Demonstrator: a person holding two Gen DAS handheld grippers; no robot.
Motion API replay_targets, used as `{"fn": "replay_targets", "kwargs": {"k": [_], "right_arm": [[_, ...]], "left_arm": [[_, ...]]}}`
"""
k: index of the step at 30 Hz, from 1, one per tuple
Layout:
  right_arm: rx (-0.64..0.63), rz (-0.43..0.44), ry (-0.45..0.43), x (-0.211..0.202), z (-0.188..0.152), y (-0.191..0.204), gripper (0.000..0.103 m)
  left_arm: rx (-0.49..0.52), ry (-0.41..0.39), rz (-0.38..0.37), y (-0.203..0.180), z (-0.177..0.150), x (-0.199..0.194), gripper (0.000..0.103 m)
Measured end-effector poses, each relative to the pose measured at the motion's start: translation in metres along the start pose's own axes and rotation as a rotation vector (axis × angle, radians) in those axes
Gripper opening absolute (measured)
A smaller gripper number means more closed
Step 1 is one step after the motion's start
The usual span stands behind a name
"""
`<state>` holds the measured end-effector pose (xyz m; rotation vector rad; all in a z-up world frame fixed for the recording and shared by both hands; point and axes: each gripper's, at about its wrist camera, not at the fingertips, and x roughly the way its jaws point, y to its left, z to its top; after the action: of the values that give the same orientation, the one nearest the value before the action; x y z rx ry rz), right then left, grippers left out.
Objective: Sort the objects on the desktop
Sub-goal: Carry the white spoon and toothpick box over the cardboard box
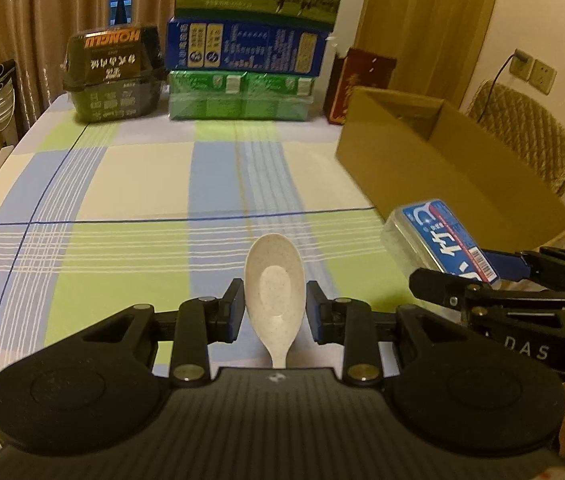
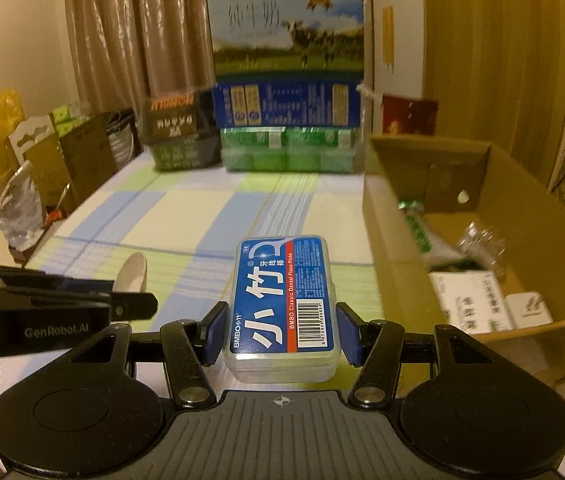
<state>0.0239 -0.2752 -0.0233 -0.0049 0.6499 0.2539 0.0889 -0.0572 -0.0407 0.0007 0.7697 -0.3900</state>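
floss box [image 2: 282, 300] "BMBO Classic Dental Floss Picks", left gripper [image 2: 138, 280] "GenRobot.AI"

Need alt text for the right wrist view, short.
The right gripper holds a blue-labelled floss pick box above a checked tablecloth. An open cardboard box with items inside sits to its right; the left gripper with a white spoon enters from the left.

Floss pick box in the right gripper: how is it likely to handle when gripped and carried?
The floss pick box looks like rigid clear plastic, so probably stiff and light. Its smooth sides may slip against the right gripper pads. Flat faces suggest no rolling once set in the cardboard box.
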Motion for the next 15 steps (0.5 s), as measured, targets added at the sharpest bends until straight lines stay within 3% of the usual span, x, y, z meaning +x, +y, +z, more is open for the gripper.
{"fn": "replay_targets", "kwargs": {"k": [15], "right_arm": [[0.015, -0.055, -0.076, -0.079, 0.019, -0.038, 0.053]], "left_arm": [[0.041, -0.042, -0.04, -0.067, 0.016, -0.047, 0.027]]}}
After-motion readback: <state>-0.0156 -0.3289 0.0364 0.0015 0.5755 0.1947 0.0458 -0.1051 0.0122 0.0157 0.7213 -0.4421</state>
